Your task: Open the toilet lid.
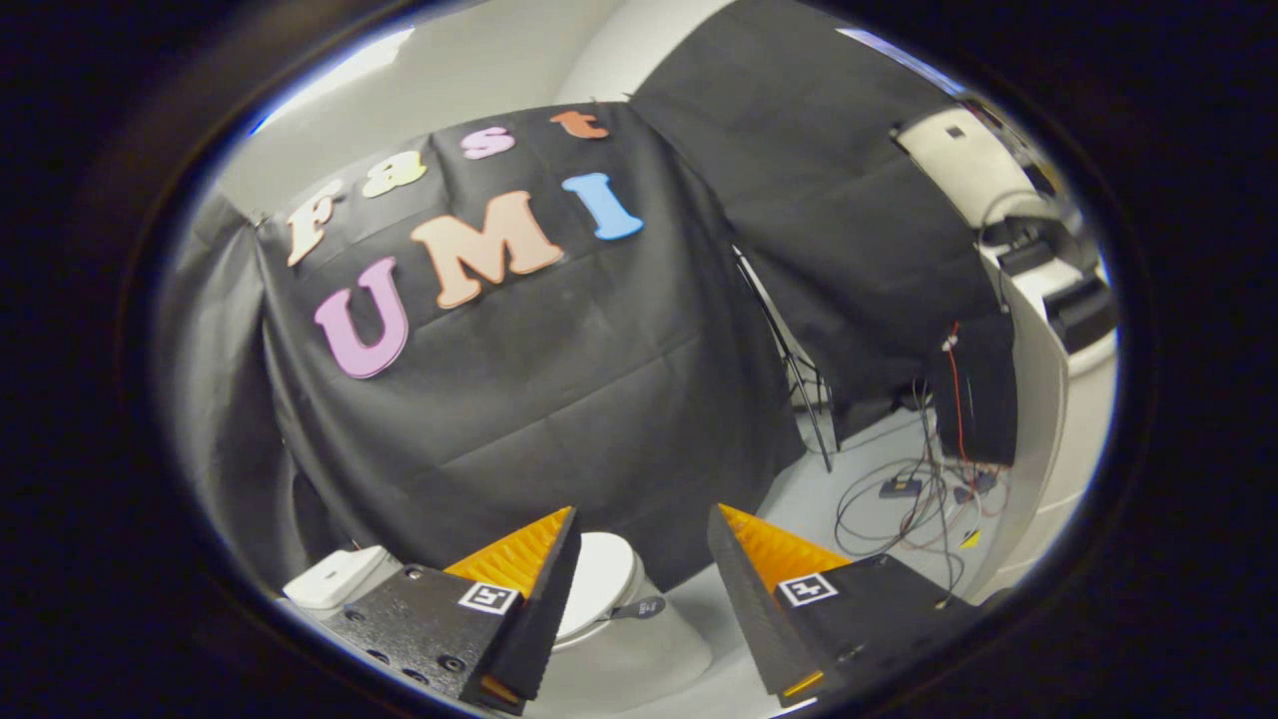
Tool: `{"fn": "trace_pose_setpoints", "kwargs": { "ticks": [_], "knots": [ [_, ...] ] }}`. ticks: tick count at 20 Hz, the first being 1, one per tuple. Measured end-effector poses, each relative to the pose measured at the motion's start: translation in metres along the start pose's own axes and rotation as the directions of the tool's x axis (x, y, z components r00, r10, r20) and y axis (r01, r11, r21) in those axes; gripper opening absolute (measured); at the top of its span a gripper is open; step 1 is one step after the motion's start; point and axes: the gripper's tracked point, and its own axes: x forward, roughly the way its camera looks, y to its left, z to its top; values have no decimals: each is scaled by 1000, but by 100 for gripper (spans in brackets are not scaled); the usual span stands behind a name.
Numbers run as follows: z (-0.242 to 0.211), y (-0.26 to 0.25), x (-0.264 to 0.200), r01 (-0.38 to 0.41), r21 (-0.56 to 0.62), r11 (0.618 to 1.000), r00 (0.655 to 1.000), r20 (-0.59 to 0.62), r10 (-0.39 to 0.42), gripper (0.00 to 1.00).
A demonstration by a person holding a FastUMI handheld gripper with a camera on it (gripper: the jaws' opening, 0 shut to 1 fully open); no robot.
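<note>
The tongs [644, 524] are spread wide, gripping nothing, held above the floor [849, 469]. The white toilet lid [599, 579] lies closed, down on the bowl, just beyond the left finger [539, 569] and partly hidden by it. The cistern [339, 579] sits to its left. Cables [919, 489] sprawl on the floor, far right.

The toilet [599, 589] stands on the floor [849, 479] before the booth wall [559, 399], lid [597, 577] down, tank [339, 579] to its left. The claw [639, 544] hangs above, fingers spread apart; the lid lies beyond the left finger [519, 559]. Cables [909, 494] lie on the floor at right.
</note>
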Motion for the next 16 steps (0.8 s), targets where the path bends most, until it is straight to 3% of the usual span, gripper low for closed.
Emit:
{"fn": "trace_pose_setpoints", "kwargs": {
  "ticks": [9,14,16],
  "knots": [
    [-95,-12,53,5,309,951,990,-136,39,79],
    [-146,-14,85,31,469,883,981,-182,62,79],
    [-165,-15,99,65,529,846,976,-211,57,75]
  ]
}}
